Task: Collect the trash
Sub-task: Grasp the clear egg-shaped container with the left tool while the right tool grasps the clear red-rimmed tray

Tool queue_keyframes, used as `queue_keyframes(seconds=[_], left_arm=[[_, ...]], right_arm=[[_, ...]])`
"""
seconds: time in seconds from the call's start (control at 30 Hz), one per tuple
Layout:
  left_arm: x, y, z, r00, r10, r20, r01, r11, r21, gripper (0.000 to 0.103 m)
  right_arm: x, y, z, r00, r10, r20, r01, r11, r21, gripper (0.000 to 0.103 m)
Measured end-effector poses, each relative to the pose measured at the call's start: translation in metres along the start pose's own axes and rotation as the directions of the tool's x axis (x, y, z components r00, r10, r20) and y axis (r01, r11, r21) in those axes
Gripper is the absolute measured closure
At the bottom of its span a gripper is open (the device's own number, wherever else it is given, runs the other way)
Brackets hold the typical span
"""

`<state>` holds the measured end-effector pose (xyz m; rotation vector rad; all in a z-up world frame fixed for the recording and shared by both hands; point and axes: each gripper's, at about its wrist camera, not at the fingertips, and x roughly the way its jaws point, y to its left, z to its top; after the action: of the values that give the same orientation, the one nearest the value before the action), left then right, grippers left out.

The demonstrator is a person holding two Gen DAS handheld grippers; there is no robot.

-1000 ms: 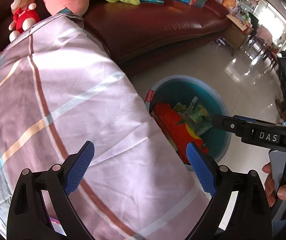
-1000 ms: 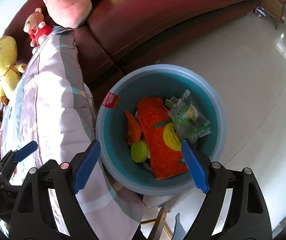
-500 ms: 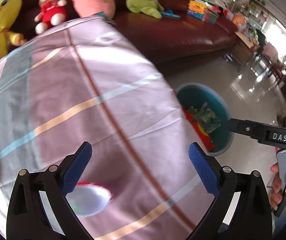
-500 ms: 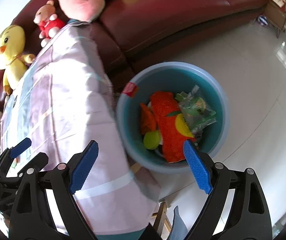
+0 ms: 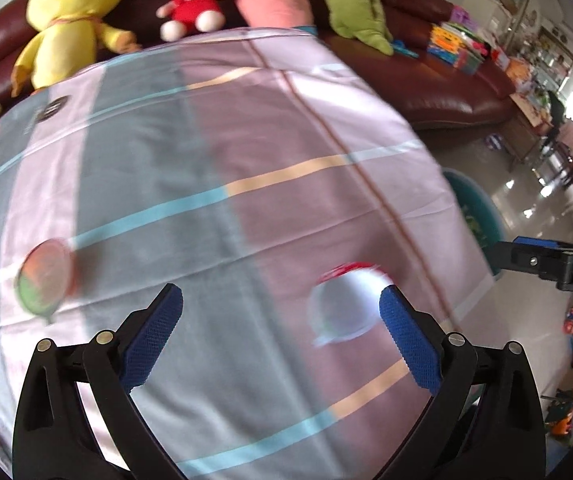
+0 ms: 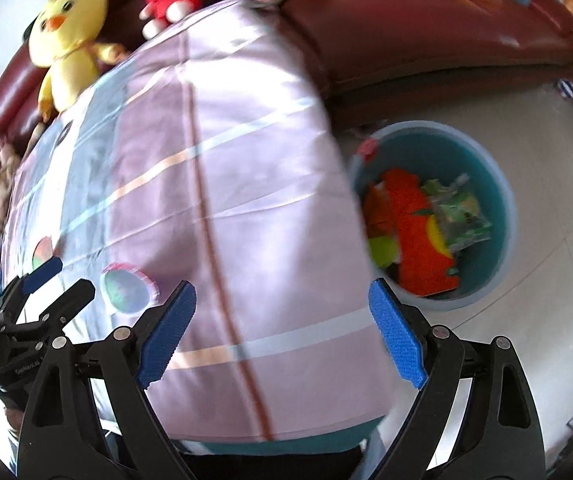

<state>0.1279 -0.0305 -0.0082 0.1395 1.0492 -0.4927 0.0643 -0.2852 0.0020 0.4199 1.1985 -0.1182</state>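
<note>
A white cup lid with a red rim (image 5: 344,306) lies on the pink-and-grey cloth-covered table (image 5: 214,148), just ahead of my open, empty left gripper (image 5: 280,330); it also shows in the right wrist view (image 6: 126,286). A blurred round orange-green wrapper (image 5: 44,276) lies further left. My right gripper (image 6: 282,328) is open and empty over the table's right part. The blue bin (image 6: 502,204) on the floor holds an orange bag (image 6: 414,236), a green-printed clear packet (image 6: 460,216) and a yellow-green lid.
A dark red sofa (image 5: 426,68) behind the table carries a yellow chick toy (image 5: 66,12), a small bear (image 5: 190,0), a pink plush and a green plush. Shiny tiled floor (image 6: 546,120) surrounds the bin. Furniture stands at the far right.
Both grippers have swung left from the bin toward the tabletop. The white lid and the round wrapper have come into the left wrist view. Both grippers stay open.
</note>
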Motion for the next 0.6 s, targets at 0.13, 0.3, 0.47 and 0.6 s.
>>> queue_keyframes(seconds=[0.13, 0.3, 0.47, 0.6], left_arm=[[-0.007, 0.037, -0.017, 0.999, 0.034, -0.004, -0.034, 0.999, -0.037, 0.004], [-0.015, 0.081, -0.036, 0.998, 0.057, -0.013, -0.058, 0.993, -0.101, 0.004], [-0.023, 0.118, -0.051, 0.997, 0.072, -0.013, -0.074, 0.983, -0.166, 0.004], [-0.025, 0.143, -0.057, 0.997, 0.077, -0.017, -0.079, 0.972, -0.22, 0.004]], right_arm=[[0.01, 0.043, -0.005, 1.0, 0.01, -0.03, -0.012, 0.997, -0.075, 0.019], [0.032, 0.092, -0.014, 0.997, 0.007, -0.077, -0.022, 0.983, -0.183, 0.019], [0.054, 0.132, -0.022, 0.994, -0.027, -0.108, -0.006, 0.954, -0.301, 0.019], [0.065, 0.153, -0.024, 0.994, -0.061, -0.095, 0.021, 0.924, -0.381, 0.019]])
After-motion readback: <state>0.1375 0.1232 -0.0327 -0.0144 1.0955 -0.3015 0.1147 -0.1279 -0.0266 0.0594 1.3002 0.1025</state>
